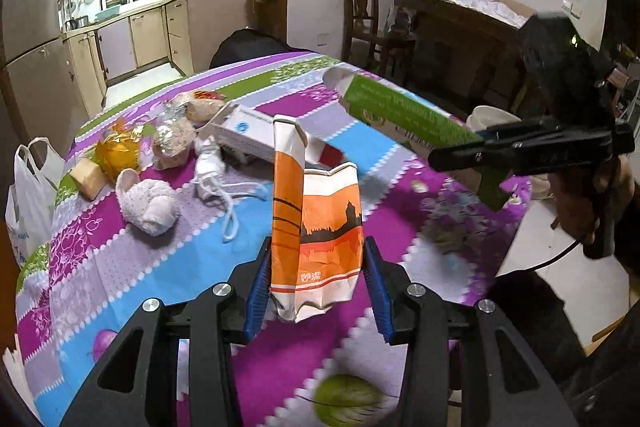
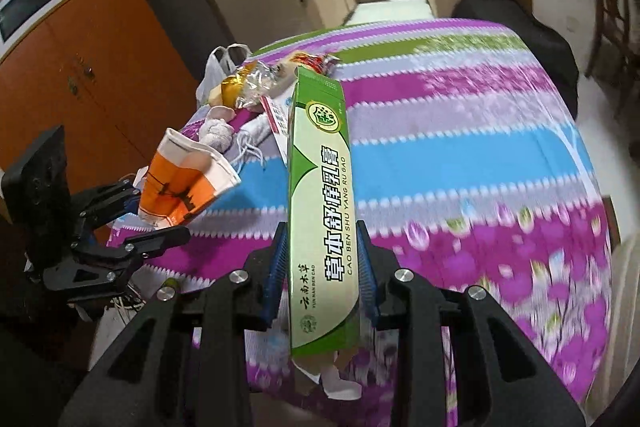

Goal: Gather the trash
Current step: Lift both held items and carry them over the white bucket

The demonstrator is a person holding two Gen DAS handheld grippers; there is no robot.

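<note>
My left gripper (image 1: 316,283) is shut on an orange and white paper bag (image 1: 320,227) and holds it upright above the table; the bag also shows in the right wrist view (image 2: 184,183). My right gripper (image 2: 322,267) is shut on a long green box (image 2: 320,195) and holds it above the table; the box also shows in the left wrist view (image 1: 404,115), held at the right. More trash lies at the table's far left: a white box (image 1: 252,135), crumpled plastic wrappers (image 1: 172,135), an orange wrapper (image 1: 118,147).
The table has a striped purple, blue and green cloth (image 1: 160,247). A white plastic bag (image 1: 28,195) hangs at its left edge. A white fuzzy item (image 1: 150,201) and a white cord (image 1: 224,187) lie on it. A dark chair (image 1: 248,43) stands behind.
</note>
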